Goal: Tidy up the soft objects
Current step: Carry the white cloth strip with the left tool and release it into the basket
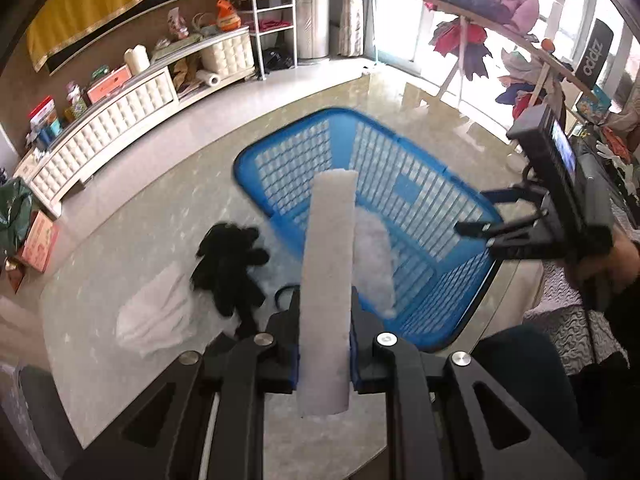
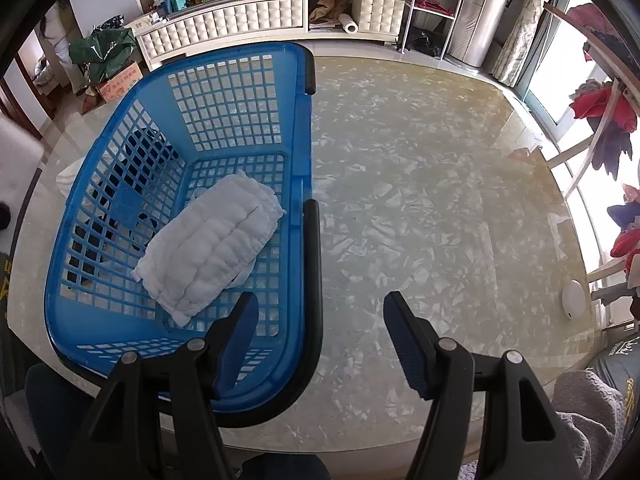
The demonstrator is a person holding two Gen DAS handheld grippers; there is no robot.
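Seen from the left wrist: blue plastic lattice basket (image 1: 420,216) on the pale marbled glass-topped table (image 1: 140,216), ahead and slightly right. Long white foam strip (image 1: 330,280) clamped upright in the left gripper (image 1: 325,344), in front of the basket's near wall. Black fuzzy glove (image 1: 230,264) on the table left of the basket, folded white cloth (image 1: 154,316) just beside it, further left. Right gripper (image 1: 480,216) over the basket's right rim, jaws apart. Seen from the right wrist: white quilted cloth pad (image 2: 210,248) lying inside the basket (image 2: 302,184), basket to the left, bare tabletop (image 2: 420,200) to the right. Long white tufted cabinet (image 2: 240,24) behind the table.
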